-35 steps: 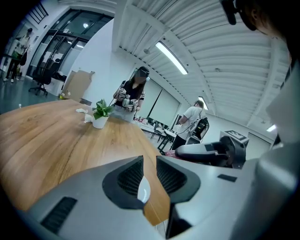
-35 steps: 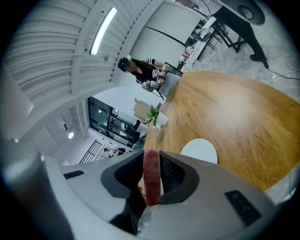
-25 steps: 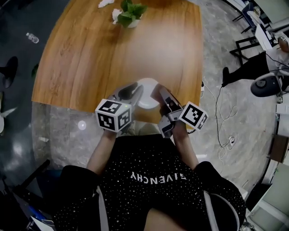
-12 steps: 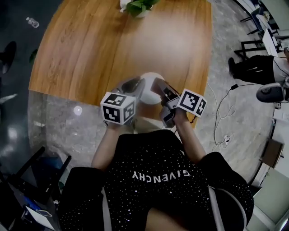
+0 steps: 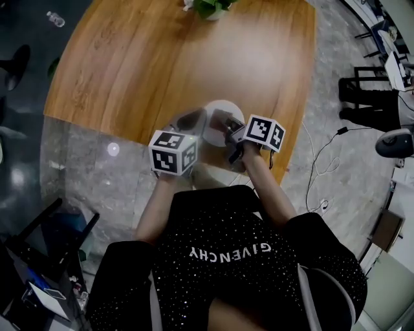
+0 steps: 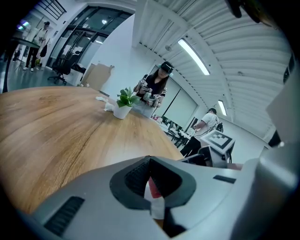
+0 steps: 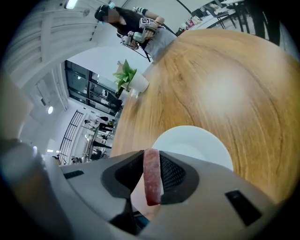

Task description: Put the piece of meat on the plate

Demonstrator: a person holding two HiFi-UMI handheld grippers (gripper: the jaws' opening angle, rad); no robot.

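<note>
A pinkish-red piece of meat stands on edge between the pads of my right gripper, which is shut on it. Just beyond those jaws a white plate lies on the wooden table. From the head view the right gripper hangs over the plate near the table's front edge. My left gripper sits just left of the plate, its tips meeting. A red and white sliver shows in the gap behind them; I cannot tell what it is.
A potted plant stands at the table's far side, also visible as the plant. Several people stand in the room behind it. The table's front edge is close to my body. Cables and chairs are on the floor at right.
Both grippers have sunk toward the table. The right one has tipped downward and carried the meat in over the plate.
</note>
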